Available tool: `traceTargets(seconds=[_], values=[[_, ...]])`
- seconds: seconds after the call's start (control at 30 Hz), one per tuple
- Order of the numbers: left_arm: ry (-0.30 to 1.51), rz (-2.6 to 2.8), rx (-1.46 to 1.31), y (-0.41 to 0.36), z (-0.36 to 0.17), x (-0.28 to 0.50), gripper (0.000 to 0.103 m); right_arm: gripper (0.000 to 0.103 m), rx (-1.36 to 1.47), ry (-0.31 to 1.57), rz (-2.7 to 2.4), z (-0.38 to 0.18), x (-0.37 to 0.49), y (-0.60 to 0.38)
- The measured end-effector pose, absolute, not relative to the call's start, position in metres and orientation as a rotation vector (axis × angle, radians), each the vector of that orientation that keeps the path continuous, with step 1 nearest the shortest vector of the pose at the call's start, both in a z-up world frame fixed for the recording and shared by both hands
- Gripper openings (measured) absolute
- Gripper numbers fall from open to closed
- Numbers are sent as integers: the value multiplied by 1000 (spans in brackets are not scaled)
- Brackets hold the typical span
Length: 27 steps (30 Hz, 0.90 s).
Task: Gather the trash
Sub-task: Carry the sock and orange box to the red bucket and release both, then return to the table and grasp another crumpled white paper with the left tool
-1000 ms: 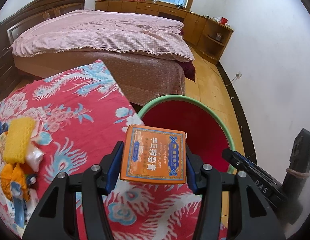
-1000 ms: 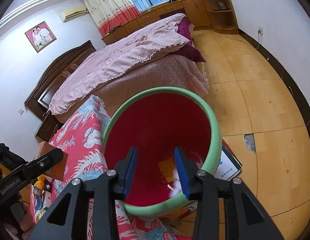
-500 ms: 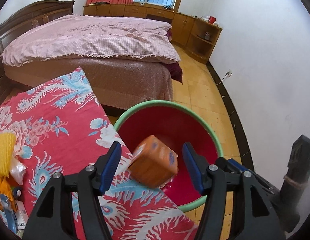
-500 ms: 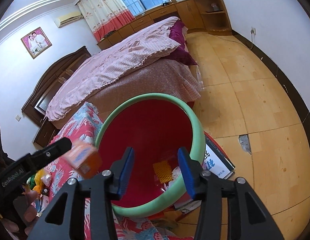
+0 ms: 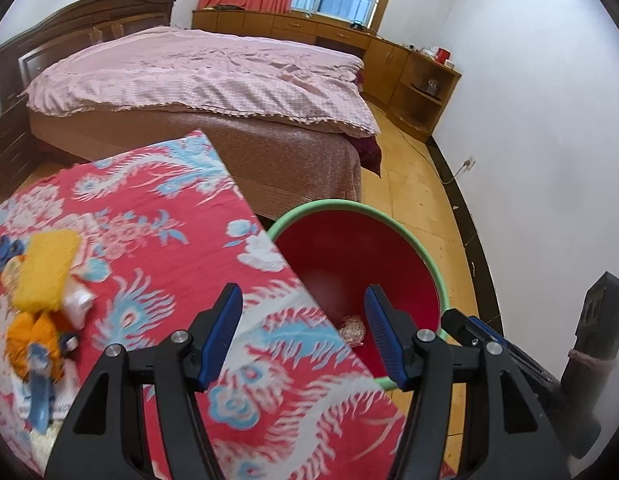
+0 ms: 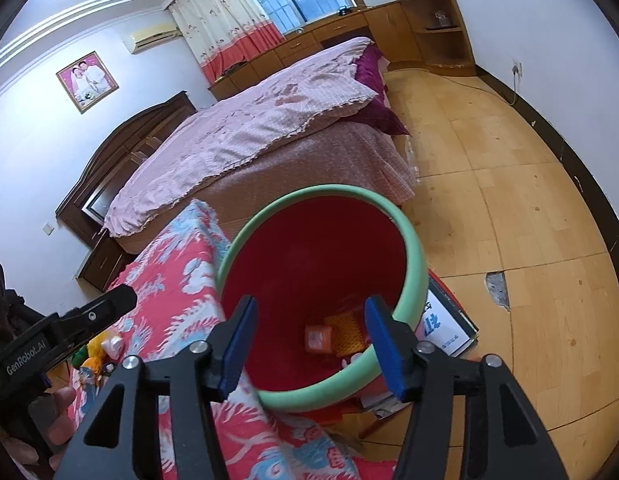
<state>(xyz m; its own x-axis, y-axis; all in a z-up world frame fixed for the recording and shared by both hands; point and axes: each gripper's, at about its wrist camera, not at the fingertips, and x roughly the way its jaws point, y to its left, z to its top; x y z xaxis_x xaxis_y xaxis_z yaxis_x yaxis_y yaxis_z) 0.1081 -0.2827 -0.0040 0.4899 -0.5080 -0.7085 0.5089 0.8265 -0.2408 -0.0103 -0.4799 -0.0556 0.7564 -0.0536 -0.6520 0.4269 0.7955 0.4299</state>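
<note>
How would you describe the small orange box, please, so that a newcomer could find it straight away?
Start at the red bucket with the green rim standing on the floor beside the table with the red floral cloth. At its bottom lies the small orange box. It is smooth with a pale printed label, unlike the ribbed yellow-orange piece beside it.

The left gripper (image 5: 303, 336) let go of the orange box (image 6: 318, 338), which dropped into the red bin (image 6: 413, 280); the fingers (image 5: 223, 332), once clamped, stood apart and empty.
</note>
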Motion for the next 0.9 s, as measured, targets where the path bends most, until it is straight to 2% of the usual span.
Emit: traceTargets(seconds=[0.4,0.63,0.77,0.9], values=[[842,-482,-71,-204,5,87,63,65,564,667,-195,-31,-21,-434],[851,-403,-98,-158,2,76,63,70,554,683,-151,-25,-26,-409],[864,-366,-108,-137,-4,72,63,78,544,691,-129,-24,-28,-393],[881,-325,-123,-117,-13,69,63,79,528,707,-108,-24,-28,-379]])
